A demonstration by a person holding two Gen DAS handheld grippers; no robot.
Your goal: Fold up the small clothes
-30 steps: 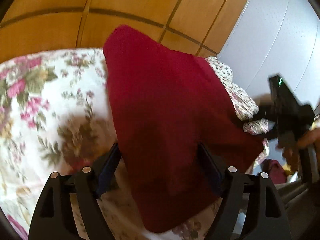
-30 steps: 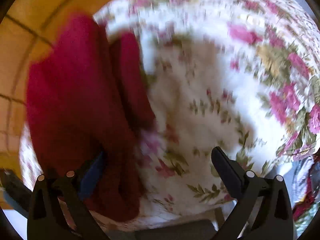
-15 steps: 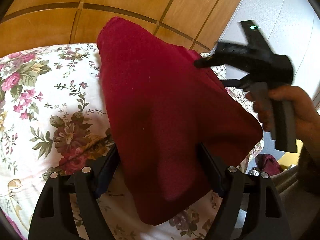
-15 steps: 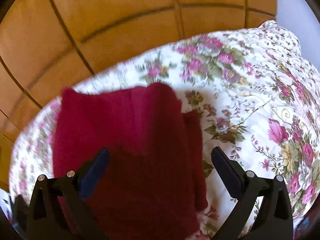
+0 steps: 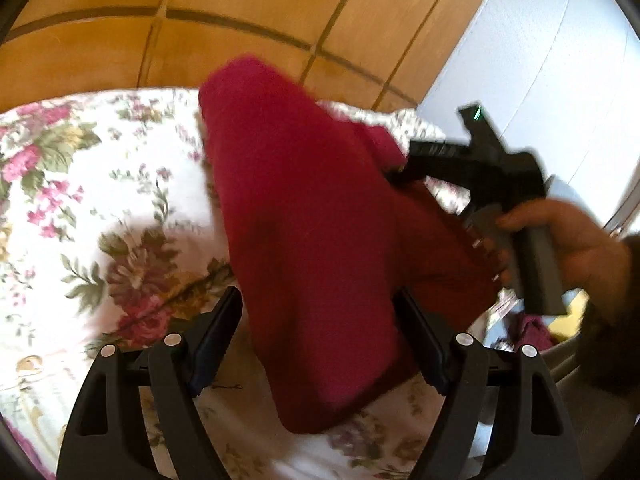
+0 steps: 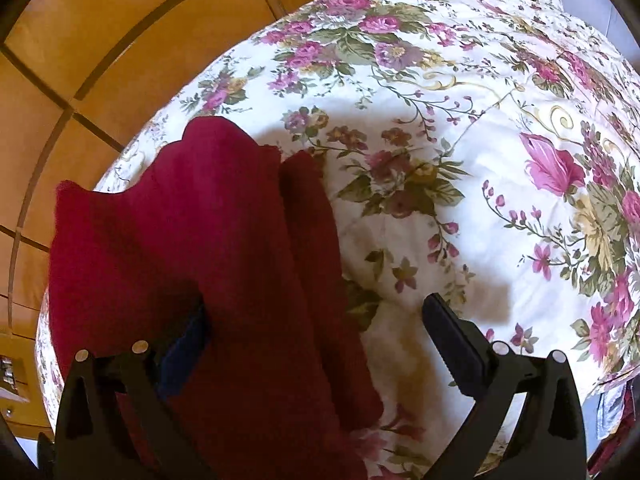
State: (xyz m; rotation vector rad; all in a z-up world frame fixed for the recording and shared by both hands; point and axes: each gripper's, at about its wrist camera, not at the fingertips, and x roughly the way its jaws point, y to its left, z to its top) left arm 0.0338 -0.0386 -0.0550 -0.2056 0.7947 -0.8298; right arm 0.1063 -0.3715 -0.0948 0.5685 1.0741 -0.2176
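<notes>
Two grippers w/ one dark red garment (image 5: 312,240) between them, seen from both wrist cams. We take the garment as our landmark. It lies on a white floral bedspread (image 5: 92,184), folded lengthwise into a long thick strip; a wooden panelled headboard (image 5: 224,8) stands behind its far end, and a pale wall (image 5: 552,64) is to the right of that.

Left wrist cam: our left gripper (image 5: 320,328) has its jaws spread wide, one finger on each side of the garment's near end, w/ the cloth passing between them. We can't tell if the fingers touch the cloth; nothing is pinched. The frame is a bit blurred.

Same cam: our right gripper (image 5: 404,168) sits at the garment's right edge, about halfway along, w/ its tips at a raised fold of the cloth. A bare hand (image 5: 580,240) holds its handle.

Right wrist cam: the right gripper (image 6: 316,328) jaws are spread wide. The left, blue-padded finger (image 6: 188,344) is tucked under a layer of the garment (image 6: 192,240), partly hidden by it; the other finger hangs over bare bedspread (image 6: 460,160), apart from the cloth. No clamp on the fabric. A narrower folded layer runs along the garment's right side.
</notes>
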